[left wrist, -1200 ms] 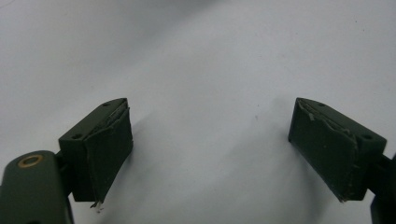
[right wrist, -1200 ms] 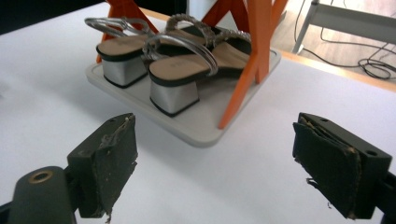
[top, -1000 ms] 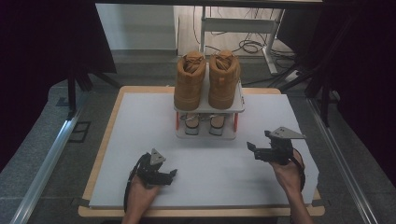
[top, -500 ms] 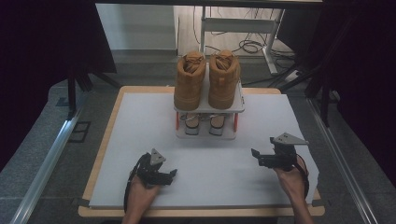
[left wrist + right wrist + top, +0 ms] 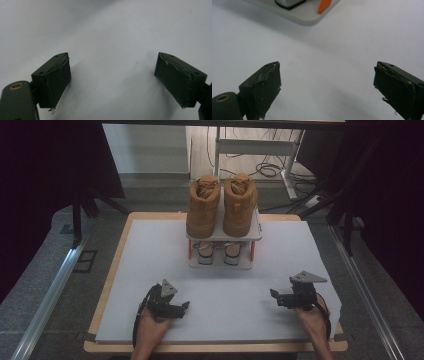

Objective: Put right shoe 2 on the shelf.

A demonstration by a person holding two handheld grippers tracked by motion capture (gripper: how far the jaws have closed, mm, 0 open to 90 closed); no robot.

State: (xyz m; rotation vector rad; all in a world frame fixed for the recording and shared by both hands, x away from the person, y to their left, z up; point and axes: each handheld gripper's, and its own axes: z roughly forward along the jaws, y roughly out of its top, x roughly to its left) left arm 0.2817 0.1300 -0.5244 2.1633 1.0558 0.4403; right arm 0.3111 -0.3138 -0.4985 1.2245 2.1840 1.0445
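Resting low on the white worktop (image 5: 220,285), the left hand-held gripper (image 5: 181,308) and right hand-held gripper (image 5: 275,295) both stand spread, empty. The tan boots (image 5: 221,205) sit well beyond on a small rack (image 5: 256,232); they look stiff and weighty, best pinched at the collar.

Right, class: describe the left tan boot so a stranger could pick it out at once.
Find the small white rack at the far middle of the white table. Two tan boots stand on its top shelf. Take the left tan boot, not the pale shoes underneath.

White table (image 5: 150,250): shoe rack (image 5: 224,262), maybe both claws.
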